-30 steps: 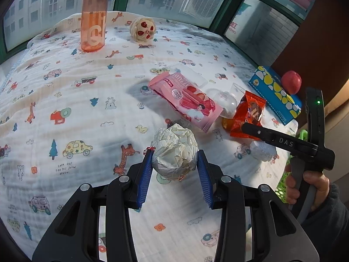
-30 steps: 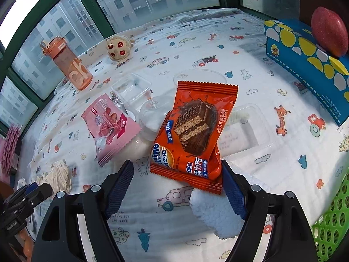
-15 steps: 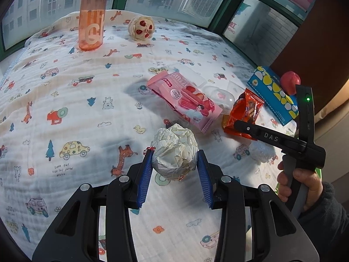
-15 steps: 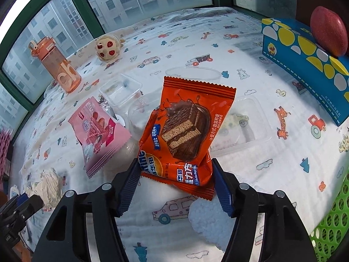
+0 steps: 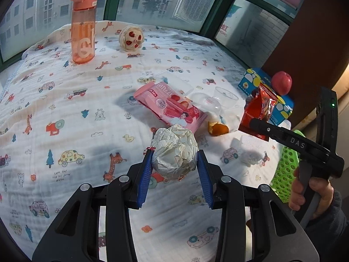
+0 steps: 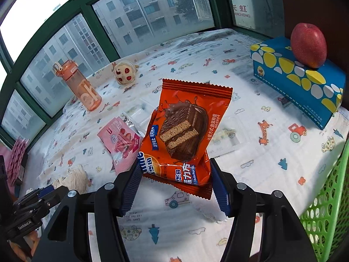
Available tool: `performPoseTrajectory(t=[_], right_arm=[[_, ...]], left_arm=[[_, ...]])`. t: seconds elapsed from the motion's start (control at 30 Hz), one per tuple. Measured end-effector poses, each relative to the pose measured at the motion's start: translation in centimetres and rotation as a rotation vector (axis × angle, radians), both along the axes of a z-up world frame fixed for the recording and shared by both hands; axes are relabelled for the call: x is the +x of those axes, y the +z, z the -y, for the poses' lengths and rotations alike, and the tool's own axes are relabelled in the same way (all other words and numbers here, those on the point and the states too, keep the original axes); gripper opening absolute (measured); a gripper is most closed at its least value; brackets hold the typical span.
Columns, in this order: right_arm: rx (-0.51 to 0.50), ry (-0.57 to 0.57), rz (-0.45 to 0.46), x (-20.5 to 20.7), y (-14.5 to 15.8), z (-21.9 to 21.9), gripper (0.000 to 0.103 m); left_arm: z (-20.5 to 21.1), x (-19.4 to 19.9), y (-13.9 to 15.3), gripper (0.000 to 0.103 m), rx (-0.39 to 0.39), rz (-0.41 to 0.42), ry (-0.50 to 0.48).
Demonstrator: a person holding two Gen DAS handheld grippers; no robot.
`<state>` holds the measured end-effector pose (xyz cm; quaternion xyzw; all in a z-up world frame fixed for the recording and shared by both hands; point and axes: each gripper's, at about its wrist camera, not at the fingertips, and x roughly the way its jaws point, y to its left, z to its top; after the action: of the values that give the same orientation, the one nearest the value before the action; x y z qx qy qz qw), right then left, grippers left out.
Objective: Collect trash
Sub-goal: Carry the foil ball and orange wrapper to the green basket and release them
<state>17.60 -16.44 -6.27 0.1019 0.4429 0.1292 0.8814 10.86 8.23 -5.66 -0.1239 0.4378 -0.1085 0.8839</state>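
**Lifted clear of the cloth: orange wafer wrapper**

Left wrist view: left tongs (image 5: pixel 174 170) clamped on crumpled paper ball (image 5: pixel 174 152), above the printed cloth (image 5: pixel 65 109); right tongs (image 5: pixel 253 123) pinching orange wrapper (image 5: pixel 258 107) near green basket (image 5: pixel 285 172).

Right wrist view: right tongs (image 6: pixel 174 183), just closing, gripping the wrapper (image 6: pixel 185 131) raised off the cloth; basket (image 6: pixel 327 196) just beside.

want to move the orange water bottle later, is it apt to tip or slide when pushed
Probably tips: the orange water bottle stands tall and narrow on a soft, wrinkled printed cloth. It looks see-through and possibly empty, so likely light. The cloth may bunch rather than let it slide.
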Motion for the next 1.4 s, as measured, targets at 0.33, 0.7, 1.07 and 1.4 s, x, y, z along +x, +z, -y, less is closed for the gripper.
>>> performPoseTrajectory(t=[0.33,0.7,1.07,1.4], right_arm=[[-0.006,-0.102,0.035,-5.1,2.3,6.9,0.059],[-0.046,-0.261,0.060,-10.4,3.1,16.6,0.059],[-0.067,-0.423,0.035,-14.8,2.3,24.7,0.061],[-0.062,-0.494,0.024,-16.8,1.7,28.2,0.067]], left_arm=[[6.2,-0.5,2.6,0.040,0.015,0.052,-0.119],[15.7,-0.6,4.7,0.040,0.033,0.084,-0.294],[24.9,-0.6,6.6,0.040,0.059,0.120,-0.463],[31.1,-0.7,7.3,0.040,0.059,0.127,-0.570]])
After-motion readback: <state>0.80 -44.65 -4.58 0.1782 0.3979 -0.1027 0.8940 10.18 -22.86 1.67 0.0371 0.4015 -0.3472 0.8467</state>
